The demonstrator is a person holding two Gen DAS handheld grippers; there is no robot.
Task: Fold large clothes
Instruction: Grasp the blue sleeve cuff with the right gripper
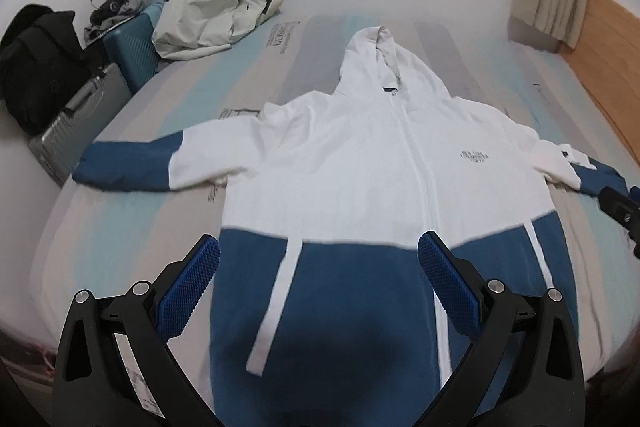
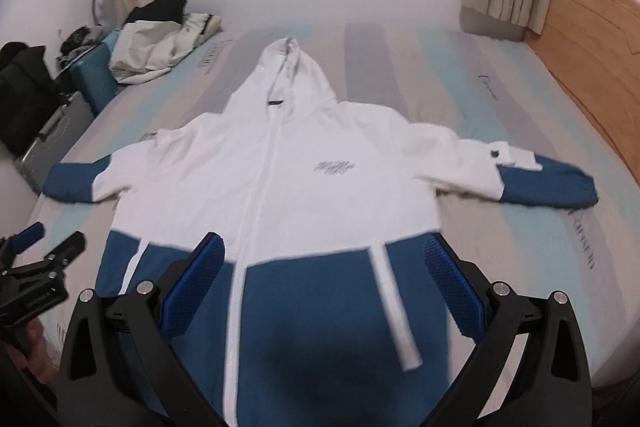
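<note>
A white and blue zip hoodie point(image 1: 360, 163) lies flat and face up on the bed, hood pointing away, both sleeves spread out; it also shows in the right wrist view point(image 2: 304, 179). My left gripper point(image 1: 318, 279) is open and empty, held above the blue hem area, left of the zip. My right gripper point(image 2: 324, 279) is open and empty above the hem, right of the zip. The left gripper also shows at the left edge of the right wrist view point(image 2: 48, 243), and part of the right one at the right edge of the left wrist view point(image 1: 620, 207).
The striped mattress point(image 1: 120, 227) carries a crumpled cream and black jacket point(image 1: 208, 19) at its far left corner. Suitcases point(image 1: 80, 115) and a black bag point(image 1: 36, 59) stand left of the bed. A wooden headboard point(image 2: 592, 35) runs along the right; wall, window and curtains behind.
</note>
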